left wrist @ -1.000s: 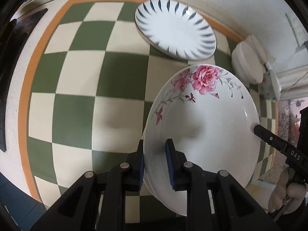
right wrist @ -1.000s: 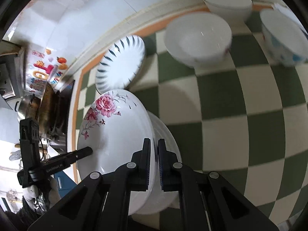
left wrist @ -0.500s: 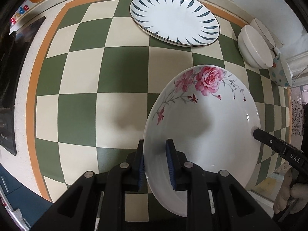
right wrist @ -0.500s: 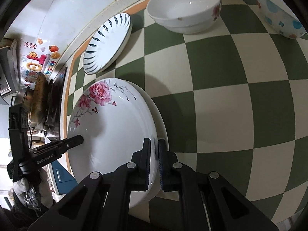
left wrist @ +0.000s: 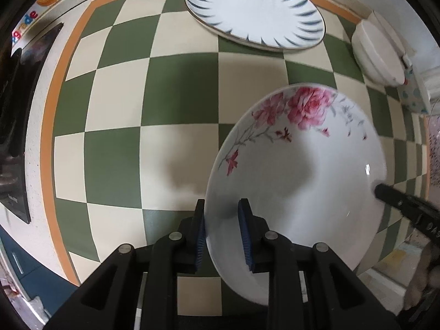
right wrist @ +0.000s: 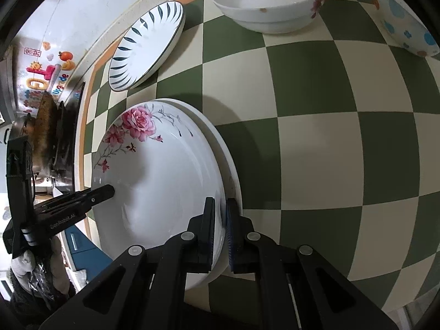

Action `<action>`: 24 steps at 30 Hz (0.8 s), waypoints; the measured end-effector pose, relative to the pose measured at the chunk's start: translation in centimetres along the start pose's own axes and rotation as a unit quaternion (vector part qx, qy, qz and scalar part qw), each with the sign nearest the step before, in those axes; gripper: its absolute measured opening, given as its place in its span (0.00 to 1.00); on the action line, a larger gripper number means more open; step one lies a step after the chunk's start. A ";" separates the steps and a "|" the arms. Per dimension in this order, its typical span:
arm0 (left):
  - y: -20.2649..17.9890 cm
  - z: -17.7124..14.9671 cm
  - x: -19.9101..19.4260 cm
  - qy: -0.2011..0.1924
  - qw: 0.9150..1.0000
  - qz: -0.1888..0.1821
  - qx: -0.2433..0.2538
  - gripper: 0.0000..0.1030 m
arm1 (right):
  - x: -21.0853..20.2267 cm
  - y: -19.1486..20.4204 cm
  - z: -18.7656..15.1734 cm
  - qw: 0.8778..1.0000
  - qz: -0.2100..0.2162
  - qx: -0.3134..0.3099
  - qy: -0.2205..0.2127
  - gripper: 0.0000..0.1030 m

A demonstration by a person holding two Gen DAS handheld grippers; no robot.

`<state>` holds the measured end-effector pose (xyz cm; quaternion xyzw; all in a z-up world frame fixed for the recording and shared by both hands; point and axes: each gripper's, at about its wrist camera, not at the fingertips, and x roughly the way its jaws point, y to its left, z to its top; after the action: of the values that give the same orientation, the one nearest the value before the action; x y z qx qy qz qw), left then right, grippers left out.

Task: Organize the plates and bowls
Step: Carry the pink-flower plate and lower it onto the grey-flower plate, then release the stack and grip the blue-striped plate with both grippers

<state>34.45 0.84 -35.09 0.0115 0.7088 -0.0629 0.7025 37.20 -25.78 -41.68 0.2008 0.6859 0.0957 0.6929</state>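
Two grippers clamp one rose plate (right wrist: pixel 162 181): left gripper (left wrist: pixel 224 231) on near rim, right gripper (right wrist: pixel 219 233) on opp. rim, plate over white plate (right wrist: pixel 233 176) on checkered mat (right wrist: pixel 330 143).

I count three plates: the rose plate (right wrist: pixel 154 181), a plain white plate (right wrist: pixel 229 170) under it, and a striped plate (right wrist: pixel 145 46). Bowls I can make out: two white bowls (right wrist: pixel 269 2) stacked, one dotted bowl (right wrist: pixel 404 27).

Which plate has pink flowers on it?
The rose plate, the one both tools are holding by its rim. The other plate, farther back by the wall, has dark blue leaf-shaped stripes instead.
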 end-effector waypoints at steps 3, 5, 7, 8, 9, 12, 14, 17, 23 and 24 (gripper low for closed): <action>-0.3 0.1 0.4 0.004 1.000 -0.005 -0.004 0.20 | -0.3 0.4 0.4 1.000 -0.010 -0.004 -0.002 0.11; -0.3 0.3 0.5 0.004 1.000 -0.008 -0.007 0.20 | -0.4 0.4 0.6 1.000 -0.010 0.000 0.003 0.11; -0.2 0.3 0.6 0.006 1.000 -0.010 -0.008 0.20 | -0.4 0.6 0.8 1.000 -0.016 0.000 0.012 0.12; -0.2 0.3 0.6 0.007 1.000 -0.011 -0.009 0.20 | -0.4 0.7 0.9 1.000 -0.020 0.002 0.017 0.13; -0.3 0.2 0.7 0.007 1.000 -0.010 -0.007 0.20 | -0.4 0.9 1.0 0.999 -0.023 0.002 0.022 0.13; -0.6 0.2 0.8 0.005 1.000 -0.005 -0.002 0.20 | -0.7 0.7 1.2 0.999 -0.028 0.013 0.030 0.13; 0.0 0.1 0.7 0.006 1.000 -0.010 -0.004 0.20 | -0.9 0.5 1.4 0.999 -0.034 0.021 0.032 0.14; 0.7 0.0 0.5 0.004 1.000 -0.011 -0.011 0.21 | -1.1 0.1 1.6 0.998 -0.026 0.029 0.040 0.14; 3.0 1.8 -2.2 -0.014 0.997 -0.035 -0.061 0.21 | -4.8 0.5 3.9 0.998 0.020 0.051 0.005 0.15; 3.4 2.6 -2.8 -0.022 0.997 -0.042 -0.068 0.21 | -5.6 1.0 5.0 0.998 0.031 0.050 -0.006 0.20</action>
<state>37.44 4.11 -32.53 -0.0672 0.6956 -0.0443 0.7139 42.02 -27.88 -36.22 0.2569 0.6790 0.0814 0.6829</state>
